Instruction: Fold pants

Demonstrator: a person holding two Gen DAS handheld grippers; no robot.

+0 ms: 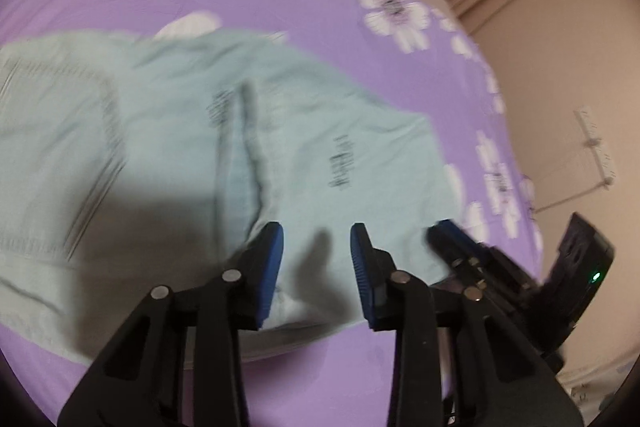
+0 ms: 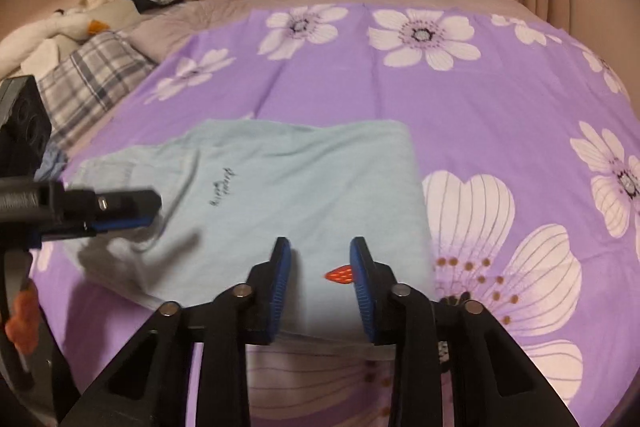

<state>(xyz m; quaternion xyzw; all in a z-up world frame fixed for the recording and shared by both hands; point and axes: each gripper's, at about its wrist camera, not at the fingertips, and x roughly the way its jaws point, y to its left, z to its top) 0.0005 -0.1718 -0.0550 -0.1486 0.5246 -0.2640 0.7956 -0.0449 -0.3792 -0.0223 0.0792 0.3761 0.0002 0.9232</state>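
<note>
Right now the pale green pants (image 2: pixel 280 187) lie folded on the purple flowered sheet (image 2: pixel 500 115), under both my tools. My left gripper (image 1: pixel 317 251) and right gripper (image 2: pixel 320 267) hang parted, gripping nothing.

A bed covered by a purple cotton sheet printed with large white flowers (image 2: pixel 500 99) carries pale mint-green folded pants (image 2: pixel 288 187) lying flat near its front edge. At the far left corner sit a grey plaid pillow (image 2: pixel 88 79) and white soft toys (image 2: pixel 68 23).
</note>
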